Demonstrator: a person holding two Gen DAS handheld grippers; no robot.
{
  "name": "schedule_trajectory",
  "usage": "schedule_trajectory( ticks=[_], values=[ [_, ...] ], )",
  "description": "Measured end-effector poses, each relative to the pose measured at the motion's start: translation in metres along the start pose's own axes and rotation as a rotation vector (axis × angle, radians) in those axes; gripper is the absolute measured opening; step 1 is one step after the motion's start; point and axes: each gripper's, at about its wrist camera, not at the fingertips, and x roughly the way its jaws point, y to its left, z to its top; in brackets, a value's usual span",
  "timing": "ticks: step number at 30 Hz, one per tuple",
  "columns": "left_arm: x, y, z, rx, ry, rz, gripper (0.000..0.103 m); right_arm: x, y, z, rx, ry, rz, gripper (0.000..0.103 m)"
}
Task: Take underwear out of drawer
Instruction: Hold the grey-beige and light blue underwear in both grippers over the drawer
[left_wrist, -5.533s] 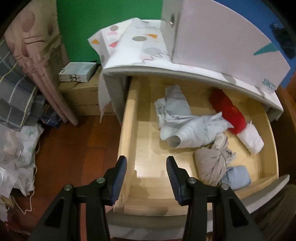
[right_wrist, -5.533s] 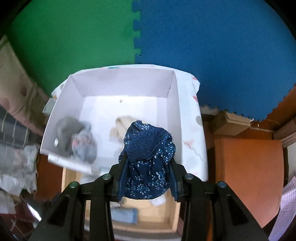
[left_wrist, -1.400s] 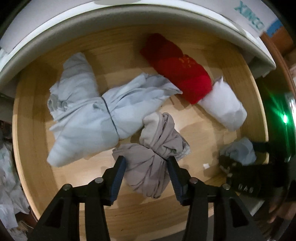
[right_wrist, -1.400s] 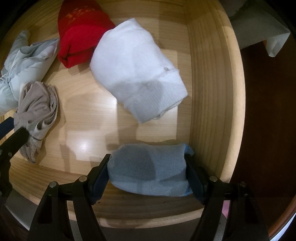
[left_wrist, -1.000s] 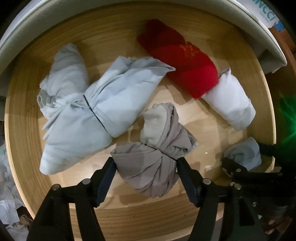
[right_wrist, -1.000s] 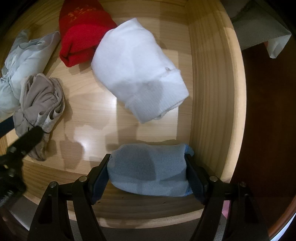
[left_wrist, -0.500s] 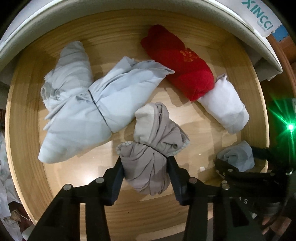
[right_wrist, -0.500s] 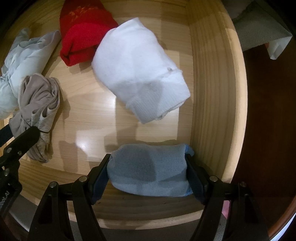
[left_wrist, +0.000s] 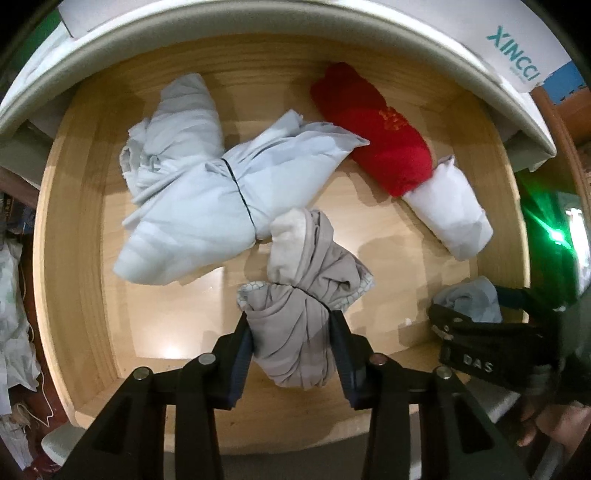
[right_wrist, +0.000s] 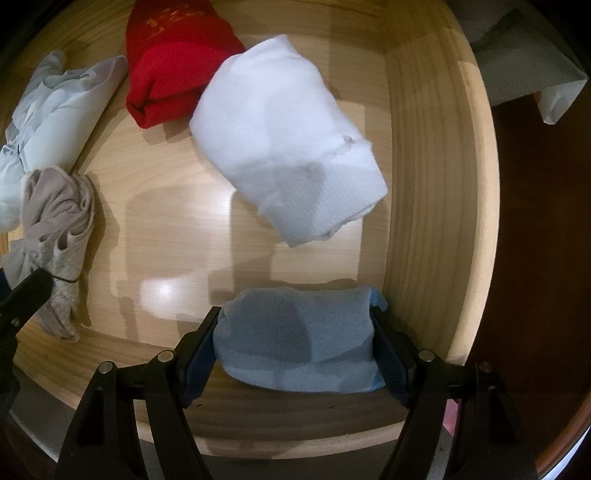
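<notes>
Left wrist view puts your left gripper (left_wrist: 291, 334) with its jaws closing on the taupe underwear bundle (left_wrist: 301, 295), both pads pressed against its lower half above the wooden drawer (left_wrist: 74, 236) floor. Right wrist view has your right gripper (right_wrist: 297, 345) clamped across the width of the light blue roll (right_wrist: 297, 350) at the drawer's front right corner. Beyond them lie the white roll (right_wrist: 284, 147), the red roll (right_wrist: 173, 62) touching it, and the pale grey bundle (left_wrist: 199, 199) just beside the taupe one.
</notes>
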Motion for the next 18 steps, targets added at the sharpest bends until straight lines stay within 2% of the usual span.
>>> schedule_trajectory(
  ticks=[5,18],
  values=[
    [-0.022,0.004,-0.005,0.002,-0.028,-0.006,0.04,0.003,0.007,0.0,-0.024,-0.005,-0.035,0.072],
    [-0.065,0.003,-0.011,0.023,-0.094,-0.015,0.04,0.003,0.007,-0.001,-0.025,-0.017,-0.03,0.07]
  ],
)
